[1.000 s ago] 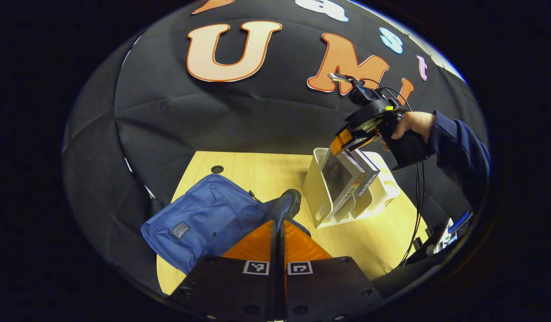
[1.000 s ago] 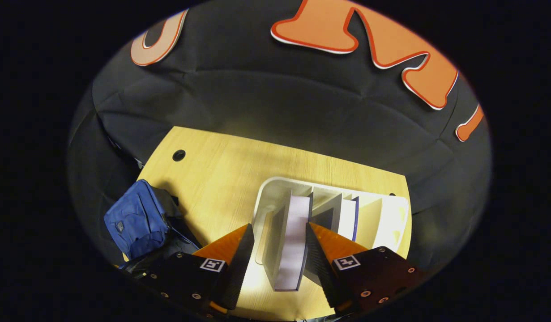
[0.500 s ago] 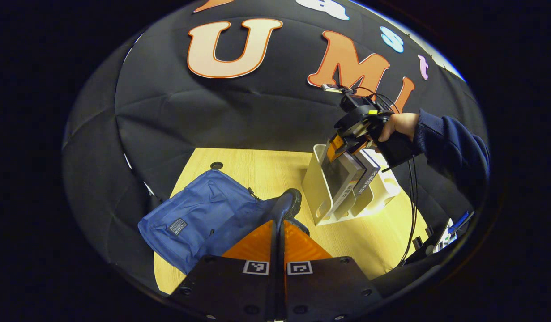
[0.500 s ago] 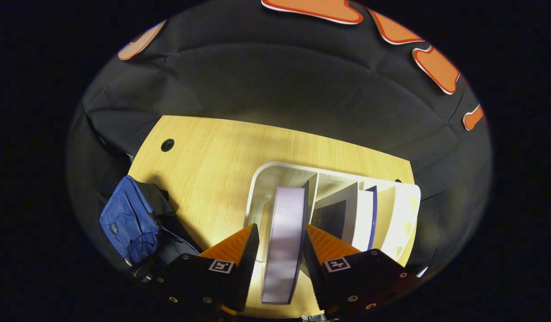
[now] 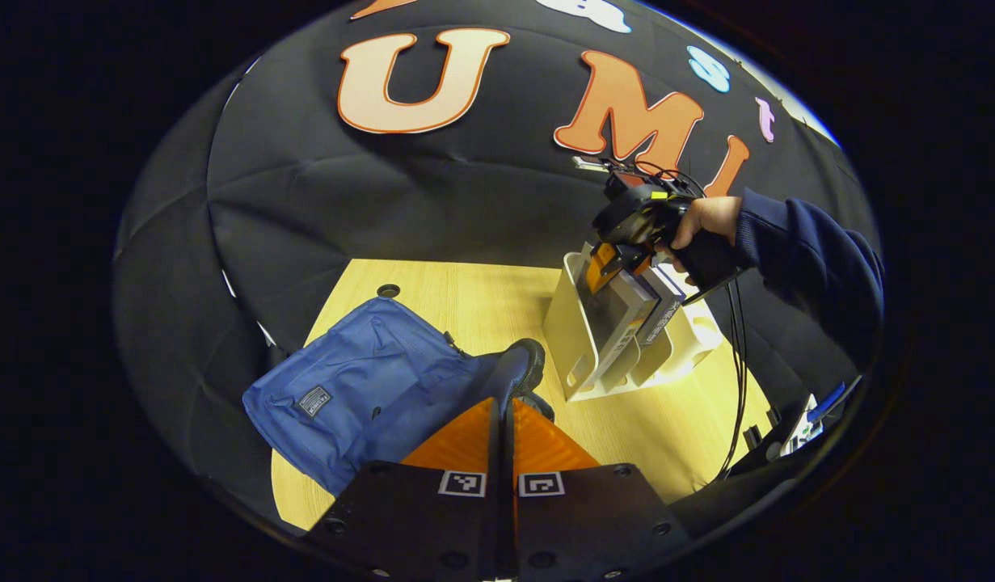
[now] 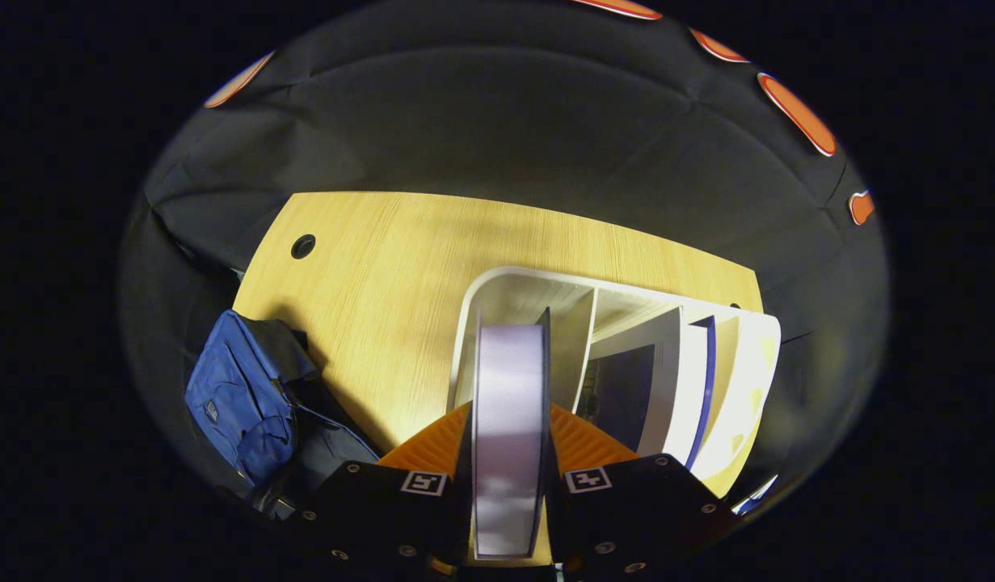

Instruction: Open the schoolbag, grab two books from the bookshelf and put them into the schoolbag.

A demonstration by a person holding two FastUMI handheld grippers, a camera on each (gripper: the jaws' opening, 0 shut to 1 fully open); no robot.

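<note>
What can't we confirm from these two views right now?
- Schoolbag opening: left gripper view, hidden behind the left gripper.
- Gripped book cover: right gripper view shows just its page edge.
- Second book title: too small, partly behind a bookshelf divider.

Left gripper view: we look from low over the table (image 5: 465,303), facing the wall | right gripper view: steeply down, close above the bookshelf (image 6: 731,420) | shared: schoolbag (image 5: 360,400), bookshelf.
</note>
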